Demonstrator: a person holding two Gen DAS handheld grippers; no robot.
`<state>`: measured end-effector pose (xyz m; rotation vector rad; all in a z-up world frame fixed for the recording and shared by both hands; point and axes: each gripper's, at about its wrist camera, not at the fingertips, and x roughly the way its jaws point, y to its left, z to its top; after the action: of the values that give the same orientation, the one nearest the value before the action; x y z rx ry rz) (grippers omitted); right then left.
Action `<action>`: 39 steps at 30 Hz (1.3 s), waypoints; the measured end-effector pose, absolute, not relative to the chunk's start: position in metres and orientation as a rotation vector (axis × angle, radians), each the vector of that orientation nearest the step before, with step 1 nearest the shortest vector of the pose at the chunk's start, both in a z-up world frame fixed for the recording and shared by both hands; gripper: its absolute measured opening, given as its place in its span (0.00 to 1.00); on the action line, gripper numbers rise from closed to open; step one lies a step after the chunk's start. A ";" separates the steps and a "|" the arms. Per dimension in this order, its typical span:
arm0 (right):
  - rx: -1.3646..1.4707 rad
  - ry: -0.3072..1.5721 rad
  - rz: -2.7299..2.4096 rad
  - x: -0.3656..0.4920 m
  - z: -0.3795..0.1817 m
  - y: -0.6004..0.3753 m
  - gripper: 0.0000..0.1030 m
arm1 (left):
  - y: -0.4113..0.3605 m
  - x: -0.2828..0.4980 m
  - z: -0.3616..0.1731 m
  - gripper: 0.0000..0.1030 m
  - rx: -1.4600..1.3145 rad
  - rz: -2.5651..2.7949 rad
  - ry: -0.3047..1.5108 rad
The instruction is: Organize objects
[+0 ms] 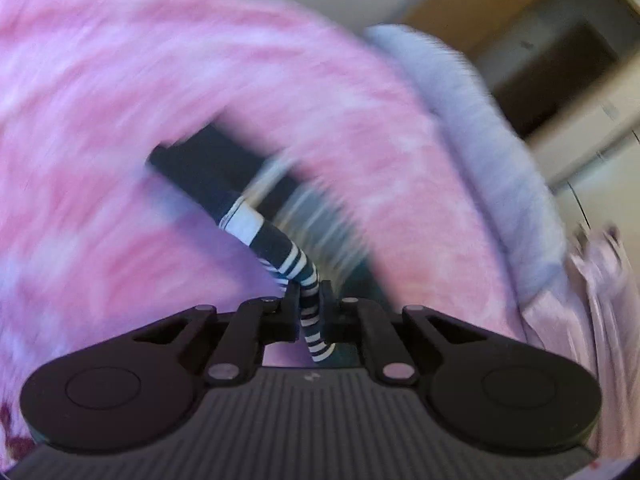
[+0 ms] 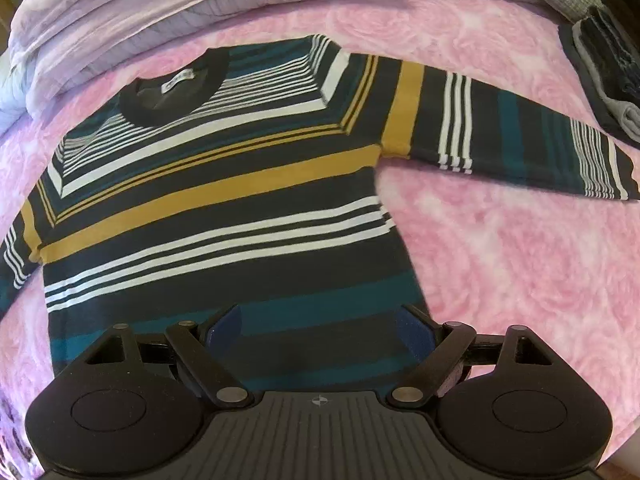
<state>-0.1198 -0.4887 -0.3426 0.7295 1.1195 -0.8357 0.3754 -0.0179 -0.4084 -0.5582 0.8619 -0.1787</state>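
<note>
My left tongs are pressed together on a thin striped strip of the sweater, a bit of sleeve or hem in dark blue and white that runs up from between the fingers toward 11 o'clock. Past the pinch the cloth goes dark and blurred against the pink blanket. At 2 o'clock in this view a pale grey-blue fold of bedding curves along the blanket's edge, and beyond it stands a wooden piece of furniture, too smeared to name.

My right tongs are spread wide, blue pads on either side, pointing steeply down over the bottom hem of the sweater; nothing is pinched between them. The sweater lies flat on the pink blanket of the bed, neck hole toward 11 o'clock with a small label inside the collar. Its bands run dark, teal, white and mustard. One sleeve stretches straight out toward 3 o'clock; the other slips off the picture's edge at 9 o'clock. At 12 o'clock a lilac quilt lies bunched, and at 2 o'clock sits a stack of folded dark clothes, well apart from the sweater's body.
</note>
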 end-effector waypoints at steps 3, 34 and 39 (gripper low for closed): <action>0.747 1.096 -0.842 -0.134 -0.343 -0.499 0.80 | -0.072 0.355 -0.344 0.03 -0.379 -0.364 0.717; 1.283 0.413 -1.150 -0.327 -0.415 -0.658 0.79 | -0.316 0.178 -0.381 0.31 0.352 -0.962 0.832; 1.317 0.211 -1.317 -0.385 -0.423 -0.684 0.74 | -0.357 0.193 -0.430 0.32 0.466 -0.908 0.956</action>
<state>-0.3848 -0.6842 -0.4233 1.3165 0.2108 -1.3170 0.1932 -0.3573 -0.4299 0.4657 0.9555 -0.9081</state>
